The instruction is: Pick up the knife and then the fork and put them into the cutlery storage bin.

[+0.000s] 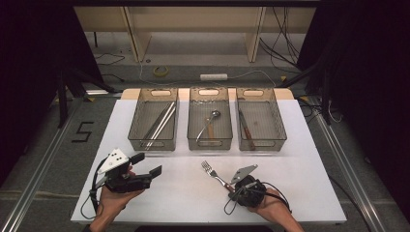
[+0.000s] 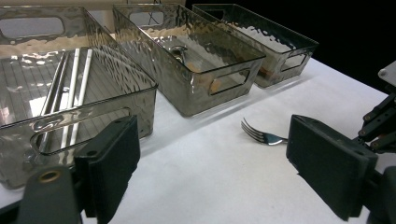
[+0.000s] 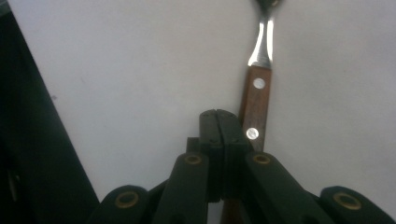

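Surface [image 1: 159,193] first, then three bins at its far edge; right gripper [image 1: 240,189], jaws shut empty, rests beside the fork [image 1: 215,175] near the front edge. Left gripper [image 1: 151,170] gapes wide. Light, stiff, slippery; wooden handle [image 3: 255,109] likely grips best.

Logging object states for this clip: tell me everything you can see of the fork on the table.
The fork lies flat on the white table, in front of the middle bin. It has shiny metal tines and neck, and a brown wooden handle with two round metal rivets. The tines point away from the person. The right gripper sits over the handle's near end with its jaws pressed together beside the handle; whether they touch it, I cannot tell. Nothing else touches the fork.
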Demonstrator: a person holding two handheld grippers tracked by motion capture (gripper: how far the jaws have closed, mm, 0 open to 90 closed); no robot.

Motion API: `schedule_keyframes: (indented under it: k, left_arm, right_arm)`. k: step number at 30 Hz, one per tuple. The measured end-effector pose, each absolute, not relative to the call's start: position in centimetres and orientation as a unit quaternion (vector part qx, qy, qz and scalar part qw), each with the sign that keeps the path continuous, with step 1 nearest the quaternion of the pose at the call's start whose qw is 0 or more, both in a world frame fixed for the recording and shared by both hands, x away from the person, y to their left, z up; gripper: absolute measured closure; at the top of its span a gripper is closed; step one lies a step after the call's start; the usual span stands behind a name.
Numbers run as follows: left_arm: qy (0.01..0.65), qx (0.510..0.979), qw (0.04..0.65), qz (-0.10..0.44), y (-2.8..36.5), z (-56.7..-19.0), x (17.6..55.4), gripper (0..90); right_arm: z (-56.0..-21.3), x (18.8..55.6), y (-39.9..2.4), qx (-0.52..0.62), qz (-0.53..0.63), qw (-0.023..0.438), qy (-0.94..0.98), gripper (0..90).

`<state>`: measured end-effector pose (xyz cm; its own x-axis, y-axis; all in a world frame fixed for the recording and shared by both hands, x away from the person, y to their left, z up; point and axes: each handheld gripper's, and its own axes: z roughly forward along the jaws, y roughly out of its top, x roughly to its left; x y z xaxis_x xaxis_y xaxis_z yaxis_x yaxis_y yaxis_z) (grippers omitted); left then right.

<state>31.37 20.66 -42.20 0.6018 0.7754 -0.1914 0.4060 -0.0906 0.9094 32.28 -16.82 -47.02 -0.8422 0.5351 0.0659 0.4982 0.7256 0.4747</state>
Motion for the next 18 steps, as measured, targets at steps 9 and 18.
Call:
schedule_keyframes:
  k: [9,18]
  left_arm:
    - [0.41,0.719,0.534,0.173,20.6,-42.2,31.4,17.2]
    - [0.409,0.72,0.533,0.173,20.6,-42.2,31.4,17.2]
  right_arm:
    - [-46.9,33.3,-18.4,0.296,0.238,0.055,0.924,90.0]
    - [-46.8,33.8,-18.9,0.298,0.237,0.055,0.923,90.0]
